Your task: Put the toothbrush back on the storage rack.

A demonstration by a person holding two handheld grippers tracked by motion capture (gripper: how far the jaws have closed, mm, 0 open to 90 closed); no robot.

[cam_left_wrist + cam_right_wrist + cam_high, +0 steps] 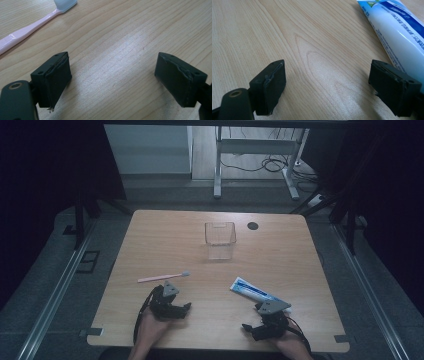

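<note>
From the high view I look down on a wooden tabletop (150,240); a clear plastic cup (220,239) stands upright toward the far middle, within reach of both hands, which I judge makes it the likely place for the other two things; a pink toothbrush (164,277) lies flat just beyond my left gripper (172,306), bristle end toward the centre; a blue-and-white toothpaste tube (254,291) lies flat at a slant just beyond my right gripper (267,320), so each thing seems laid out for the hand nearest it; both grippers rest low at the near edge, well apart from each other, with nothing in them.

In the left gripper view the two black jaws stand wide apart with bare wood between them; the toothbrush (32,25) crosses the upper left corner, its white bristles at the top edge, near the left jaw but not touching it; nothing is gripped.

In the right gripper view the jaws are likewise spread wide over bare wood; the toothpaste tube (397,32) runs down the upper right, its lower part passing behind the right jaw; I cannot tell whether it touches that jaw; nothing sits between the pads.
</note>
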